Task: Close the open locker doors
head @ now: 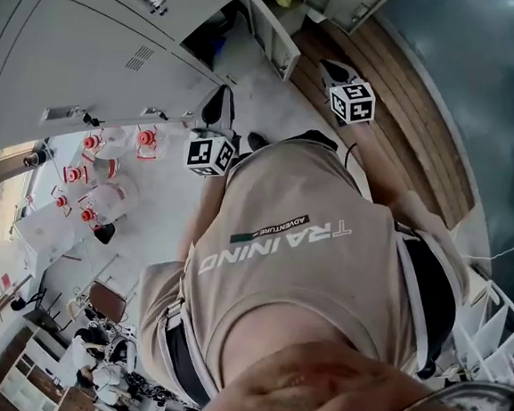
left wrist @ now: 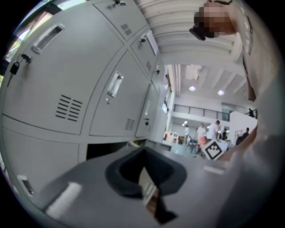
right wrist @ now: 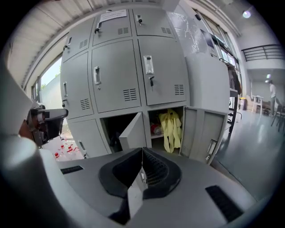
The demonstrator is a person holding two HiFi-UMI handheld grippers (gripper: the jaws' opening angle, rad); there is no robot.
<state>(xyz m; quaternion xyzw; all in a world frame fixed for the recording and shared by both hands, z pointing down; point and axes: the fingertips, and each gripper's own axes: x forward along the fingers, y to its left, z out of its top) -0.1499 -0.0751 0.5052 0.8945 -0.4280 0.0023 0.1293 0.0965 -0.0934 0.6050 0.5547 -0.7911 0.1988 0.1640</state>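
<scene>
- The right gripper [right wrist: 142, 153] had its jaws pressed together with nothing between them. It was held back from the lockers [right wrist: 133, 67] and faced their bottom row.
- The left gripper [left wrist: 144, 156] was likewise closed and empty, tilted up along the grey locker fronts.
- In the right gripper view, two bottom-row doors stood open. The middle door [right wrist: 132, 132] was partly ajar over a dark compartment, and the right-hand door [right wrist: 202, 133] was swung wide.
- A yellow garment [right wrist: 170, 128] hung inside the right-hand compartment, with something red [right wrist: 156, 130] just beside it.
- The doors in the rows above were shut.
- Both grippers were well apart from the open doors.
- Clear bottles with red caps [head: 90, 168] stood on the floor beside the lockers.
</scene>
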